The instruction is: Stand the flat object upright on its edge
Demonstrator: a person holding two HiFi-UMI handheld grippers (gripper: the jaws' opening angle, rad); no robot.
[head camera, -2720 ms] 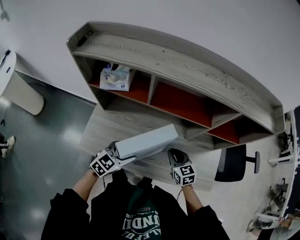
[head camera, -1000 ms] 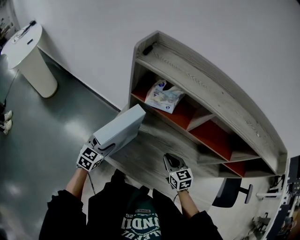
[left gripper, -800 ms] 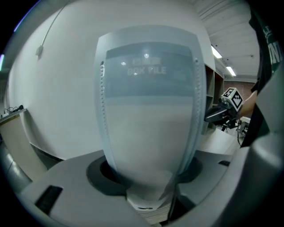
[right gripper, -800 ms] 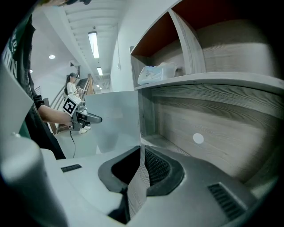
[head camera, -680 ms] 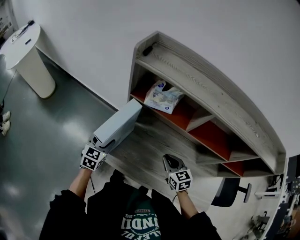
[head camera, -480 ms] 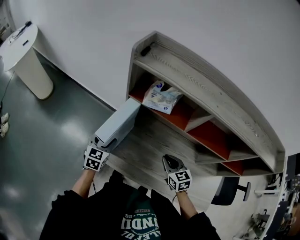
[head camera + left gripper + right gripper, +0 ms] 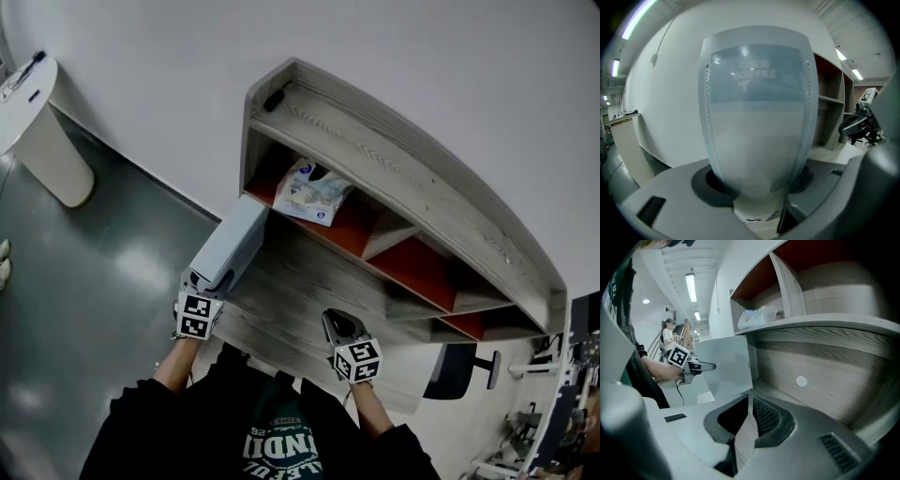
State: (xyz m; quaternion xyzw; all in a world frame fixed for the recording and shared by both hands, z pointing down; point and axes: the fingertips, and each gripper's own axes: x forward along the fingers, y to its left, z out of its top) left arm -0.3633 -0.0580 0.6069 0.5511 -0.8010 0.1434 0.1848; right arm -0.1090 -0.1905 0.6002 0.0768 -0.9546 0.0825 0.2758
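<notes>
Box file (image 7: 232,242) stands clamped between our left gripper's (image 7: 214,279) jaws, while our right gripper's (image 7: 337,326) jaws, well apart from it, are closed on nothing.

Box file (image 7: 230,246): pale blue-grey, translucent, faint whitish lettering on spine.
Left tongs (image 7: 212,279), right tongs (image 7: 334,320): light grey bodies, black pads; cubes carry black-and-white square markers.
Tabletop (image 7: 291,300): grey wood grain, pale streaks.
Shelf unit (image 7: 394,159): same grey grain; compartment backs orange-red.
Packet (image 7: 312,192) on shelf: white with blue and purple print.
Wall (image 7: 422,56): plain white.
Floor (image 7: 84,272): dark grey, glossy pale highlights.
Sleeves (image 7: 141,422): black.
Shirt (image 7: 277,448): dark green, white lettering.
</notes>
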